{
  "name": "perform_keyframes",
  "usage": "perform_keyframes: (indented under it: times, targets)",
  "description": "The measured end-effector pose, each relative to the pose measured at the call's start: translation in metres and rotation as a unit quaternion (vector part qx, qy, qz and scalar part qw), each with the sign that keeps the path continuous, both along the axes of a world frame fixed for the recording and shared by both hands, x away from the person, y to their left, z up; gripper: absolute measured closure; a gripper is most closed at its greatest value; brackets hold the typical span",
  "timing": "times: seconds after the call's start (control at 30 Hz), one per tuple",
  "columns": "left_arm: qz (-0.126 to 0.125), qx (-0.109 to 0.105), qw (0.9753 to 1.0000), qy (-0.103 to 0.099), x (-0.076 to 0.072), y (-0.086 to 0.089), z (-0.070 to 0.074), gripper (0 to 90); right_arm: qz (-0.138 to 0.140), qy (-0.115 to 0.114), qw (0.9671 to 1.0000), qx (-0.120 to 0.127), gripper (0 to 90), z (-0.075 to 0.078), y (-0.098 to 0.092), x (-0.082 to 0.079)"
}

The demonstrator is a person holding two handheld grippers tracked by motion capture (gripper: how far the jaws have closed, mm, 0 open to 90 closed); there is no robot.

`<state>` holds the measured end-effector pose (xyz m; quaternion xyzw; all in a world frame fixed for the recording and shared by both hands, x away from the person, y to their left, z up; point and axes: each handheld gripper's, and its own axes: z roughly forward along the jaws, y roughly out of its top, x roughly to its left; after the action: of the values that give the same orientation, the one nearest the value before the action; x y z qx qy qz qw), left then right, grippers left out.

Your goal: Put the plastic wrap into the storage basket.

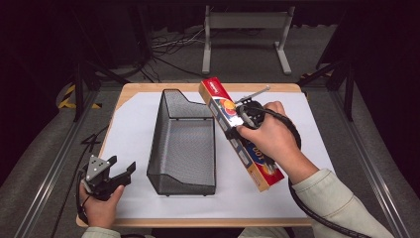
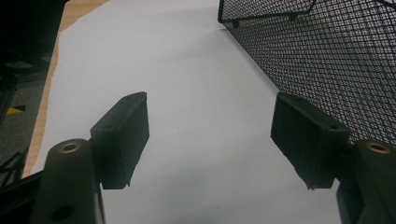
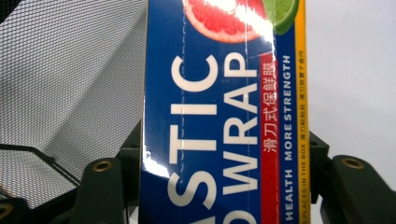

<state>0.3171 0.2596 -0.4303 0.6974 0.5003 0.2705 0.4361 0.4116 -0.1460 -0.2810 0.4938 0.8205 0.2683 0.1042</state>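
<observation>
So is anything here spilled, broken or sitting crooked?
Nothing looks spilled or damaged. The long blue plastic-wrap box lies slanted beside the black wire-mesh basket, but only because the right gripper is clamped on it.

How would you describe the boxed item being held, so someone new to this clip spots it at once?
Start at the white sheet covering the table, then find the black mesh basket in its middle. Just right of it, the right gripper holds a long, narrow plastic wrap box: blue with a red end and citrus pictures, the one colourful thing there.

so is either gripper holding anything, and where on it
The right gripper clamps the plastic wrap box across its width, about midway along its length. The left gripper is open and holds nothing.
</observation>
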Motion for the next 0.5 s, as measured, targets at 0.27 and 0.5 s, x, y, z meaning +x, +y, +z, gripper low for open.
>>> perform_keyframes:
  times: [0.27,0.5]
  targets:
    - [-0.001,-0.001,1.0,0.0,0.001,0.0,0.0,28.5,0.012,0.001,0.9999,0.009,40.4,0.0,0.024,0.0]
    - [-0.002,-0.001,1.0,0.001,0.001,0.0,0.0,28.5,0.011,0.001,0.9999,0.009,40.4,-0.002,0.04,-0.002]
